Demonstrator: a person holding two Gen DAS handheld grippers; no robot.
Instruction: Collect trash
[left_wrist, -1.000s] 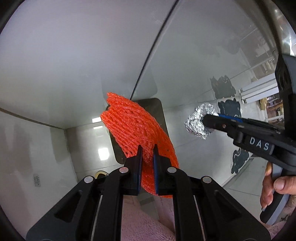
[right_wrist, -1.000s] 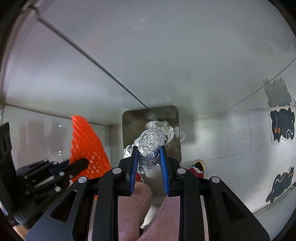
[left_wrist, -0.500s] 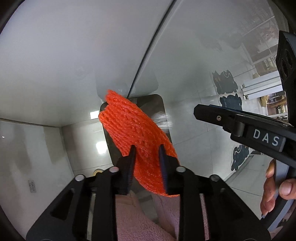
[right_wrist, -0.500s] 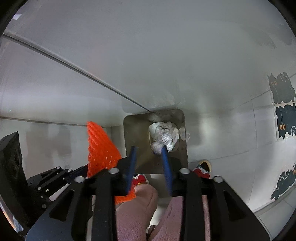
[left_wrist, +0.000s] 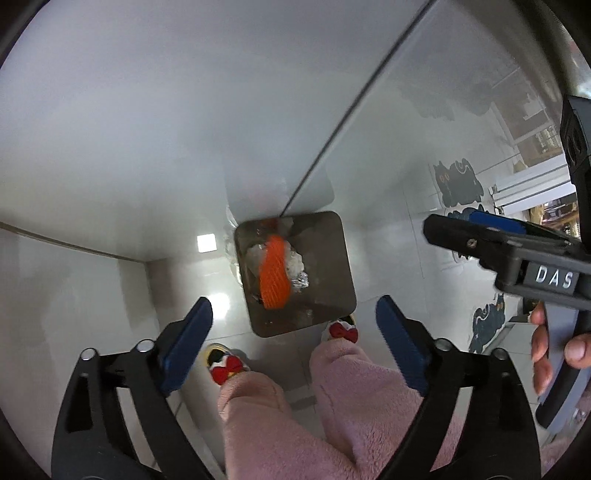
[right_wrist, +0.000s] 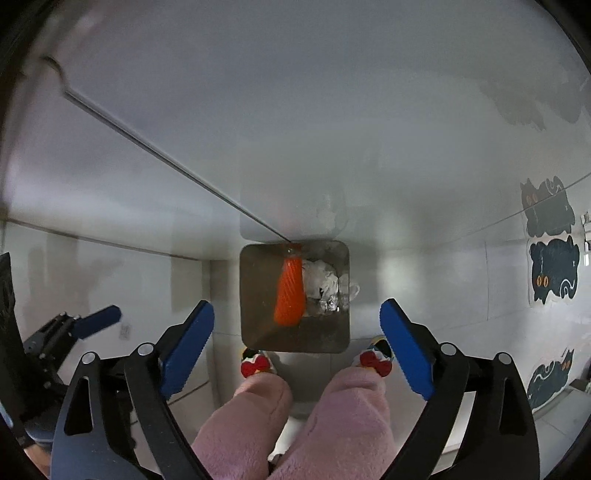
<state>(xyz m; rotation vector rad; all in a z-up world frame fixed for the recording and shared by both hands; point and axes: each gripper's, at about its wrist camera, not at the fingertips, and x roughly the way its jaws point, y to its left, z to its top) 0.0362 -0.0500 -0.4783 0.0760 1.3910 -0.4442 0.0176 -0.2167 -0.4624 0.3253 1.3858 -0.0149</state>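
A square metal bin (left_wrist: 334, 258) (right_wrist: 255, 295) stands on the floor below both grippers. Inside it lies an orange foam net (left_wrist: 274, 273) (right_wrist: 290, 293) beside white crumpled trash and a foil ball (left_wrist: 301, 282) (right_wrist: 330, 304). My left gripper (left_wrist: 293, 339) hangs above the bin, its jaws opening wide with nothing between them. My right gripper (right_wrist: 297, 343) is likewise above the bin, its jaws opening and empty. The right gripper's fingers (left_wrist: 476, 236) reach in at the right of the left wrist view. The left gripper's blue pad (right_wrist: 98, 319) shows at the left of the right wrist view.
A person's legs in pink fleece trousers (left_wrist: 280, 413) (right_wrist: 295, 417) and slippers with red bows (left_wrist: 227, 363) (right_wrist: 373, 356) stand next to the bin. White glossy cabinet fronts rise behind it. Dark cat stickers (left_wrist: 458, 181) (right_wrist: 552, 266) lie on the tiled floor at right.
Both grippers opened and rose a little. The orange net dropped from the left gripper and the foil ball from the right; both now lie in the bin.
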